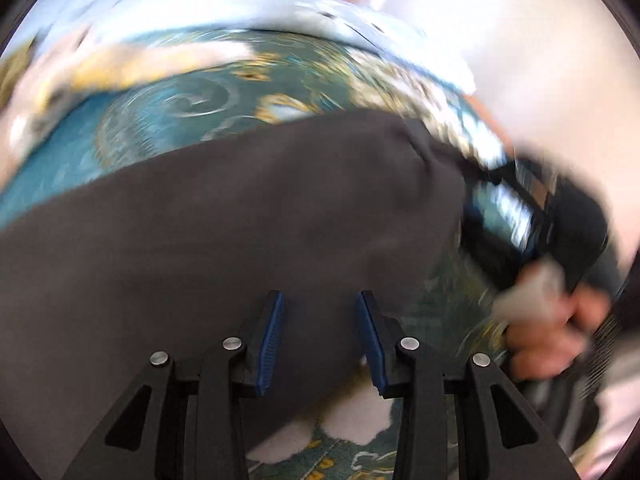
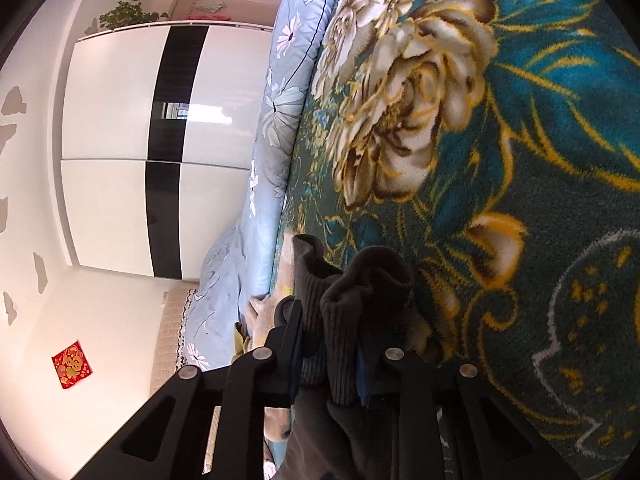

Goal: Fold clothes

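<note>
1 dark grey garment [image 1: 224, 232] is lying on 1 floral blanket [image 2: 540, 160]; left hand-held gripper [image 1: 320, 340] is hanging apart over it, right hand-held gripper [image 2: 328, 344] is clamping its ribbed hem; left view is blurring

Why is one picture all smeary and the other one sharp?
Left wrist view: the blanket and the right gripper are streaked with motion blur; only the left gripper looks crisp. Right wrist view: sharp, the wardrobe bowed by the fisheye, with glare on its doors.
</note>
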Motion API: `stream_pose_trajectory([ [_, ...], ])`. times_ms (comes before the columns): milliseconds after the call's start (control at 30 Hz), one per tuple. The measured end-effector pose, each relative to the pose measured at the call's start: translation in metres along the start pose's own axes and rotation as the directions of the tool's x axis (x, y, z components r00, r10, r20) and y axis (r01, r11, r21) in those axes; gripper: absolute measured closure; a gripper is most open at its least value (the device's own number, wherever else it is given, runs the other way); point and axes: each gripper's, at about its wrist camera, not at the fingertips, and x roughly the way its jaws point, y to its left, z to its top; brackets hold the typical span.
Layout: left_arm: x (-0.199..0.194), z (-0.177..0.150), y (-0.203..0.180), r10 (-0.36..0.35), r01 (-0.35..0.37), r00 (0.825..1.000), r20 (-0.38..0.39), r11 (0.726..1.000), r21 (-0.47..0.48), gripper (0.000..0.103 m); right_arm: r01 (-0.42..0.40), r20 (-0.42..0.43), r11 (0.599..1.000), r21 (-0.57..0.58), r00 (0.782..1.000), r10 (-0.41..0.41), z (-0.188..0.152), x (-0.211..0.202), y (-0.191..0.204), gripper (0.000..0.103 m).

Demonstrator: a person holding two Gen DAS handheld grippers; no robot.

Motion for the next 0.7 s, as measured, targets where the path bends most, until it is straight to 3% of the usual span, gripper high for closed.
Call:
stream_pose_trajectory([
  [67, 0.007, -0.002, -0.01, 0.057, -0.056, 0.998, -0.019, 0.997, 0.048, 0.065, 0.016, 0.0, 0.999, -0.029, 1.0, -0.016, 0.002, -0.002, 0.002, 0.082],
  [167, 0.002, 0.0, -0.001, 0.004, -0.004, 0.999, -0.034, 1.0, 0.018, 0.064, 0.036, 0.005, 0.997, -0.071, 0.999, -0.035, 0.004, -0.004, 0.013, 0.083],
  [300, -0.023, -0.008, 0.031, -0.08, 0.076, 0.996, -0.026, 0.988, -0.133, 0.064, 0.025, 0.024, 0.991, -0.129, 0.999, -0.022, 0.0, -0.006, 0.035, 0.085],
  [400, -0.057, -0.024, 0.064, -0.073, 0.08, 0.996, 0.041, 0.973, -0.216, 0.064, 0.027, 0.05, 0.964, -0.265, 0.999, -0.014, -0.014, -0.024, 0.059, 0.085],
  [533, -0.104, -0.052, 0.117, -0.047, 0.098, 0.988, 0.149, 0.93, -0.354, 0.064, 0.033, 0.064, 0.883, -0.468, 0.998, -0.003, -0.046, -0.036, 0.111, 0.085],
  [633, -0.134, -0.071, 0.152, -0.022, 0.119, 0.975, 0.22, 0.89, -0.439, 0.064, 0.089, 0.078, 0.769, -0.633, 0.996, -0.051, -0.091, -0.031, 0.146, 0.085],
  [700, -0.149, -0.08, 0.171, -0.008, 0.134, 0.966, 0.257, 0.868, -0.478, 0.064, 0.075, 0.043, 0.693, -0.717, 0.997, -0.064, -0.125, -0.023, 0.163, 0.085],
])
